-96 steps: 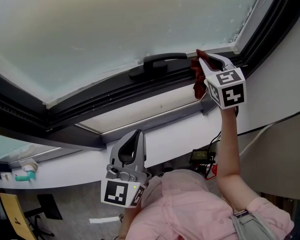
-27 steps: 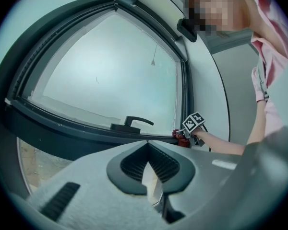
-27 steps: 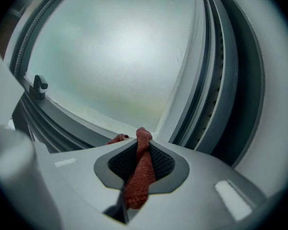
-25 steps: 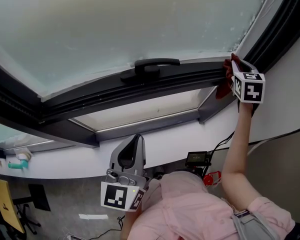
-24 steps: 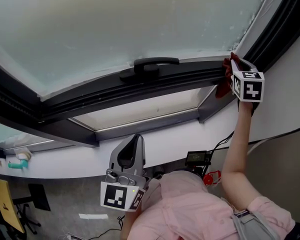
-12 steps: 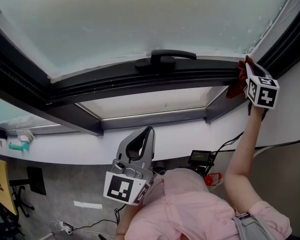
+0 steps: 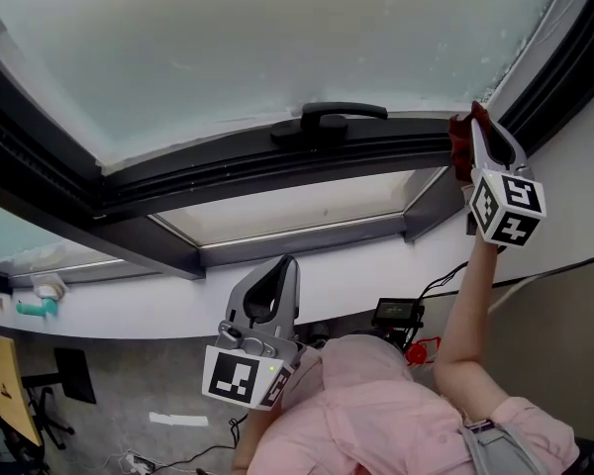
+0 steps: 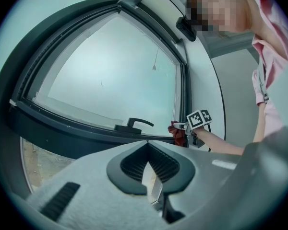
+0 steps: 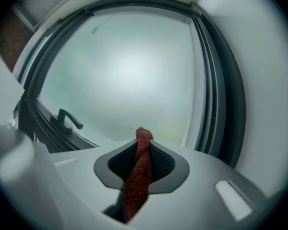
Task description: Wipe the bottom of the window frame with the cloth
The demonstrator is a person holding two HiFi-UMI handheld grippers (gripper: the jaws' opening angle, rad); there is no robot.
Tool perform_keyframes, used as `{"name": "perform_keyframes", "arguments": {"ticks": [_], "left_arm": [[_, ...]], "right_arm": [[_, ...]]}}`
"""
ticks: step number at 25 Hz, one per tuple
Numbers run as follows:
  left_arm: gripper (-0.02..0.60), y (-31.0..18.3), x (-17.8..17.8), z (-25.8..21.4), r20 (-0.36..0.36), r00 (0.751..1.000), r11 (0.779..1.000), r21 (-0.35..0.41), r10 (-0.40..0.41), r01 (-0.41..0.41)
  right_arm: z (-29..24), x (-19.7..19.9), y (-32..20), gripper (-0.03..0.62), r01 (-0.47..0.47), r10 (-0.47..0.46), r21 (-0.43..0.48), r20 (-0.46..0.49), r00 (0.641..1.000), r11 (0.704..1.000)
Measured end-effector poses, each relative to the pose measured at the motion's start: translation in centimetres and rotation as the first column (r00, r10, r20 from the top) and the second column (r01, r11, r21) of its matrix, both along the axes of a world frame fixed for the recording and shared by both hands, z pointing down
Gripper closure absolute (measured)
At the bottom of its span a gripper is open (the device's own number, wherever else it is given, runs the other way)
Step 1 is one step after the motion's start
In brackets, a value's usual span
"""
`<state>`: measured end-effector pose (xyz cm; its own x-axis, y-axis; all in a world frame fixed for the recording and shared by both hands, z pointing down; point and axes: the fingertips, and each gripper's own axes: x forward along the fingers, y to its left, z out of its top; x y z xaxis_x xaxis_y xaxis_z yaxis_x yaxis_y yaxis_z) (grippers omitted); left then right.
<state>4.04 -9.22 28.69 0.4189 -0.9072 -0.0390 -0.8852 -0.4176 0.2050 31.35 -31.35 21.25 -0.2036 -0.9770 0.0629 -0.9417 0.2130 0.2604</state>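
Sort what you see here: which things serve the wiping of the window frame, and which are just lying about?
Serving the job: cloth, right gripper shut on it, window frame.

Just lying about: left gripper (shut, empty), handle, teal object, yellow chair, black device.

pink shirt (image 7: pixel 376 409); grey left gripper (image 7: pixel 277 268) and right gripper (image 7: pixel 479 125) bear marker cubes (image 7: pixel 240 376).

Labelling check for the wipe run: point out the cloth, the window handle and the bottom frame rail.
cloth (image 9: pixel 138 174), right gripper view, middle of the twisted red strip.
window handle (image 7: pixel 322 126), head view, its base.
bottom frame rail (image 7: pixel 218 171), head view, dark face left of the handle.
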Motion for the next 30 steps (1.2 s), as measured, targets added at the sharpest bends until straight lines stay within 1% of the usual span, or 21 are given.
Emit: {"name": "perform_keyframes", "arguments": {"ticks": [3, 7, 9, 12, 15, 18, 19, 21, 24, 27, 30], "left_arm": [[0.588, 0.2, -0.8, -0.3, 0.005, 1.000, 1.000, 0.005, 0.010, -0.010], [0.588, 0.7, -2.3, -0.6, 0.011, 1.000, 1.000, 0.006, 0.007, -0.007], [0.588, 0.8, -3.1, -0.6, 0.012, 1.000, 1.000, 0.001, 0.006, -0.006], [0.588, 1.0, -3.8, -0.8, 0.014, 1.000, 1.000, 0.001, 0.014, -0.014], [0.586, 1.3, -4.3, -1.1, 0.018, 1.000, 1.000, 0.003, 0.023, -0.023], [0.588, 1.3, -4.7, -0.9, 0.012, 1.000, 1.000, -0.004, 0.026, -0.026], [0.588, 1.3, -4.9, -0.7, 0.010, 1.000, 1.000, -0.007, 0.029, -0.028], [0.588, 1.2, -5.0, -0.7, 0.005, 0.999, 0.999, -0.008, 0.033, -0.033], [0.588, 1.0, -5.2, -0.7, -0.003, 0.999, 0.999, -0.009, 0.035, -0.035], [0.588, 1.0, -5.3, -0.3, -0.010, 0.999, 0.999, -0.019, 0.036, -0.036], [0.588, 1.1, -5.4, -0.2, -0.020, 0.999, 0.999, -0.031, 0.035, -0.035]], "right_arm": [[-0.8, -6.2, 2.8, 0.531, 0.116, -0.117, 0.051, 0.011, 0.993, 0.992], [0.4, -13.4, 5.6, 0.531, 0.247, -0.248, 0.053, 0.013, 0.969, 0.968], [1.1, -15.9, 6.0, 0.531, 0.287, -0.287, 0.042, -0.003, 0.958, 0.957], [2.3, -18.7, 5.9, 0.531, 0.316, -0.315, 0.011, -0.056, 0.947, 0.949], [3.7, -20.3, 5.6, 0.531, 0.323, -0.324, -0.026, -0.082, 0.942, 0.946], [5.0, -21.1, 5.0, 0.531, 0.314, -0.318, -0.062, -0.097, 0.943, 0.948], [5.4, -21.3, 4.8, 0.531, 0.310, -0.317, -0.075, -0.114, 0.942, 0.948], [5.9, -21.7, 4.5, 0.530, 0.302, -0.315, -0.098, -0.176, 0.933, 0.948], [6.0, -22.1, 4.5, 0.530, 0.289, -0.304, -0.097, -0.258, 0.917, 0.952], [6.1, -22.1, 4.5, 0.530, 0.286, -0.297, -0.082, -0.272, 0.915, 0.955], [6.2, -21.6, 4.5, 0.530, 0.281, -0.296, -0.092, -0.272, 0.916, 0.955]]}}
